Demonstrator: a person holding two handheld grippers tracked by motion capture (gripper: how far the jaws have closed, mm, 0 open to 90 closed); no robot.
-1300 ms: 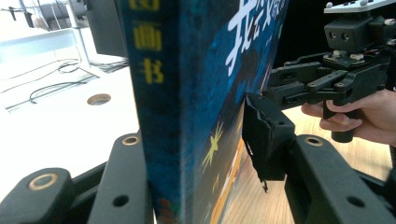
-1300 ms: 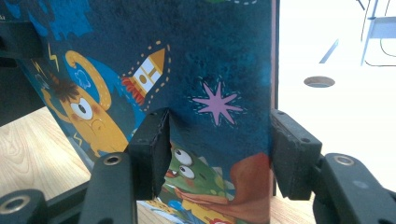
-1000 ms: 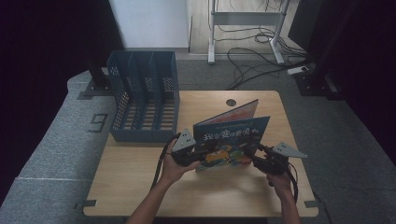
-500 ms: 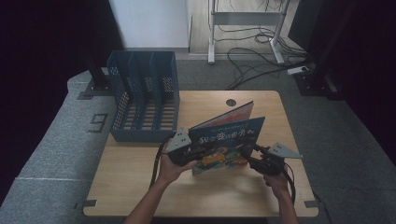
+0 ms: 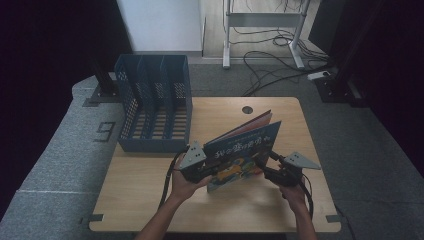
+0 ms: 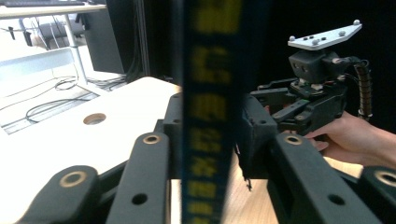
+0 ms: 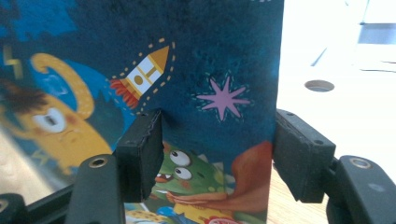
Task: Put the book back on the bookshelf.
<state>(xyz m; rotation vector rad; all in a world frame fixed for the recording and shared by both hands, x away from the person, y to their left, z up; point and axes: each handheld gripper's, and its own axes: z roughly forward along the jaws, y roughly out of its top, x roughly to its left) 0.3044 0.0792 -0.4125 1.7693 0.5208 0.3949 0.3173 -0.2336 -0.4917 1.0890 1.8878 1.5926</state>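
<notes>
High view: both hands prop a picture book (image 5: 245, 152) upright on the bench (image 5: 150, 200); left tool (image 5: 200, 170) has just been closing on its spine, right tool (image 5: 267, 167) opening, jaws spread around the cover edge.

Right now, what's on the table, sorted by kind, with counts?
Picture books: 1, the blue book held upright between both tools
File racks: 1, the blue rack at the table's far left
Hand-held tools: 2, the left tool and the right tool
Cable holes in the table: 1, the round hole
Total: 5
</notes>
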